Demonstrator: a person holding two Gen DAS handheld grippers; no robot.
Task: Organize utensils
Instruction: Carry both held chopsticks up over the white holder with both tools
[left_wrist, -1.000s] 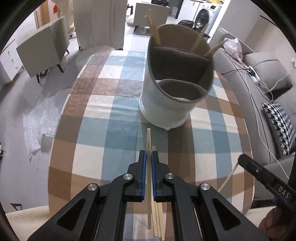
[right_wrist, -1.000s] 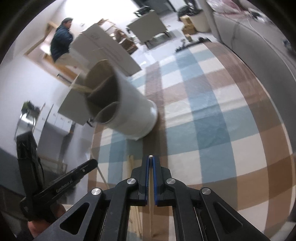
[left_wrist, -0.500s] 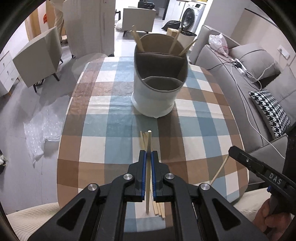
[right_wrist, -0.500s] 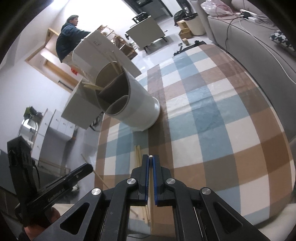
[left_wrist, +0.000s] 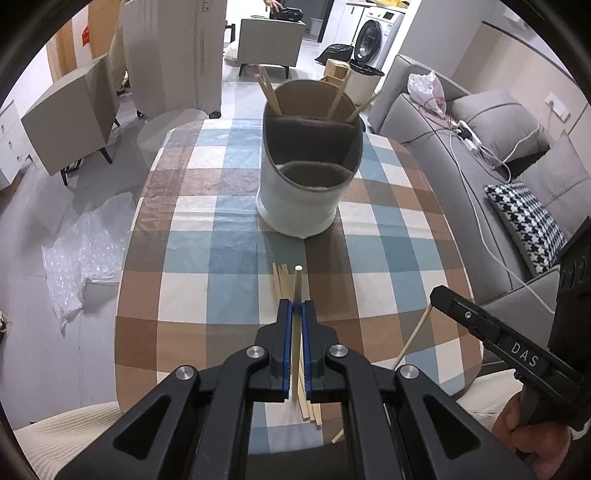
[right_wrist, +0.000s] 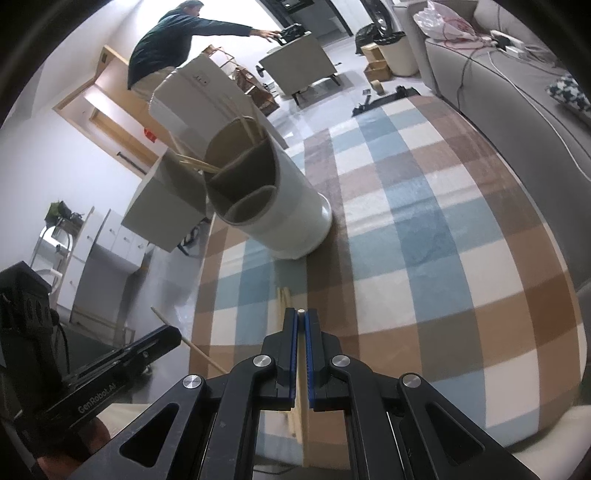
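My left gripper (left_wrist: 295, 308) is shut on one wooden chopstick (left_wrist: 297, 280) that points toward the white utensil holder (left_wrist: 295, 206). Several loose chopsticks (left_wrist: 279, 282) lie on the checked table (left_wrist: 207, 258) just beneath it. The holder has brown dividers, and a few chopsticks stand in its far compartment. My right gripper (right_wrist: 301, 314) is shut on another chopstick (right_wrist: 300, 369), whose tip barely shows past the pads. In the left wrist view that right gripper (left_wrist: 437, 295) hangs at the table's right edge with its chopstick (left_wrist: 413, 338) slanting down. The holder (right_wrist: 291, 221) stands ahead and left in the right wrist view.
A grey sofa (left_wrist: 491, 177) with a houndstooth cushion (left_wrist: 528, 221) runs along the table's right side. Armchairs (left_wrist: 70, 133), a white cabinet and a plastic sheet (left_wrist: 74, 258) are on the floor to the left. A person (right_wrist: 166, 48) reaches over a far chair.
Both grippers have lifted and drawn back from the holder, each still gripping its chopstick. The holder looks smaller and more of the table shows. The person behind has leaned over.
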